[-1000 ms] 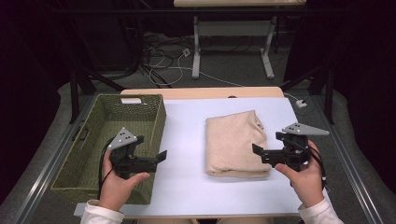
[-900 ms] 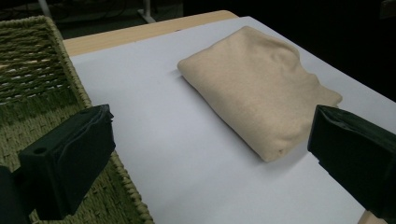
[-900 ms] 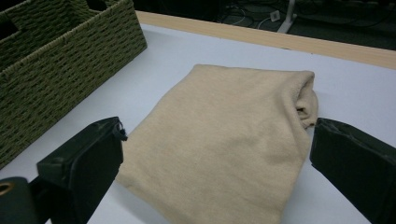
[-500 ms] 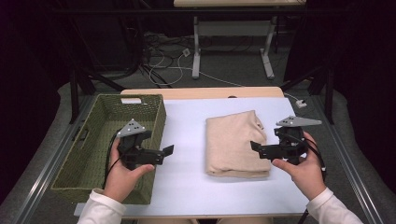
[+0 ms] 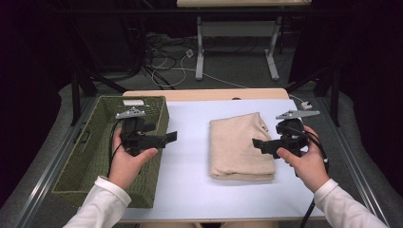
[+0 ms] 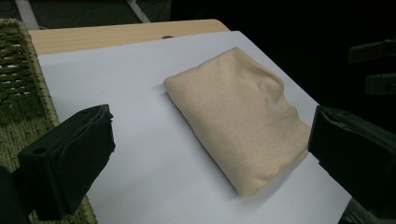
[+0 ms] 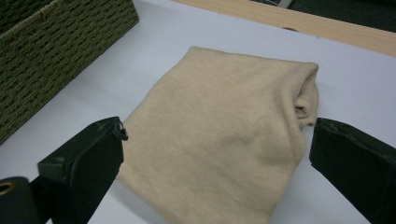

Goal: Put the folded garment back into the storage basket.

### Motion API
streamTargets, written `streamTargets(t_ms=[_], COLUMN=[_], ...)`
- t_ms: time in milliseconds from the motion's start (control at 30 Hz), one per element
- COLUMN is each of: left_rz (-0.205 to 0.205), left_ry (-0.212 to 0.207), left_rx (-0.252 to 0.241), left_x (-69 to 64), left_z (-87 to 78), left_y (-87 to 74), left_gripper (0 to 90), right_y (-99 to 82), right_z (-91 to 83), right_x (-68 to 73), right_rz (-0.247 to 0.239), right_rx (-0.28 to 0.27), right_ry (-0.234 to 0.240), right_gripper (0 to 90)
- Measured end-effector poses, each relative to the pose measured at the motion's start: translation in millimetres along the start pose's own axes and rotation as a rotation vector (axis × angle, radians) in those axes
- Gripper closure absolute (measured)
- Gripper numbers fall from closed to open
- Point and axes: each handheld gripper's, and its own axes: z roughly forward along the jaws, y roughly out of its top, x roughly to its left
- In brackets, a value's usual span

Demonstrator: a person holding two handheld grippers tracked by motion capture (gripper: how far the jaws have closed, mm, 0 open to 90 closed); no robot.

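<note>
Both grippers, left (image 5: 170,137) and right (image 5: 256,143), held aloft, fingers spread.

bright table sheet, dark room around it

light falls from above onto the white table sheet (image 5: 190,185), which reads pale blue and even, with no glare. beyond the left gripper (image 5: 164,138), the folded beige cloth (image 6: 238,116) throws a thin soft shadow along its near edge. ahead of the right gripper (image 7: 215,158) the cloth is sharp, while that gripper's own black jaws are soft-edged and nearly featureless. the surroundings sink into near black.
</note>
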Motion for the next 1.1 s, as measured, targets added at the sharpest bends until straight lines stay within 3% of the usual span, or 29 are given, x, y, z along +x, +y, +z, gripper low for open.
streamTargets(t_ms=[333, 567, 733, 867, 1100], left_rz=[0.022, 0.026, -0.018, -0.007, -0.022], left_ry=[0.024, 0.034, 0.026, 0.039, 0.041], left_rx=[0.031, 0.036, 0.039, 0.038, 0.05], left_x=[-3.6, -2.3, 2.7, 5.1, 5.3], left_z=[10.0, 21.2, 32.7, 42.2, 61.9], left_y=[17.1, 24.7, 26.6, 29.0, 30.6], left_gripper=[0.7, 0.6, 0.6, 0.6, 0.6], right_y=[18.9, 24.2, 26.2, 28.2, 28.4], right_z=[6.9, 13.8, 19.1, 22.7, 32.4], right_x=[-17.0, -26.0, -28.6, -30.4, -33.8], right_rz=[0.091, 0.12, 0.128, 0.126, 0.118], right_rx=[0.079, 0.118, 0.134, 0.138, 0.147], right_ry=[0.006, 0.008, 0.003, -0.003, -0.026], right_gripper=[2.4, 3.3, 3.5, 3.7, 4.1])
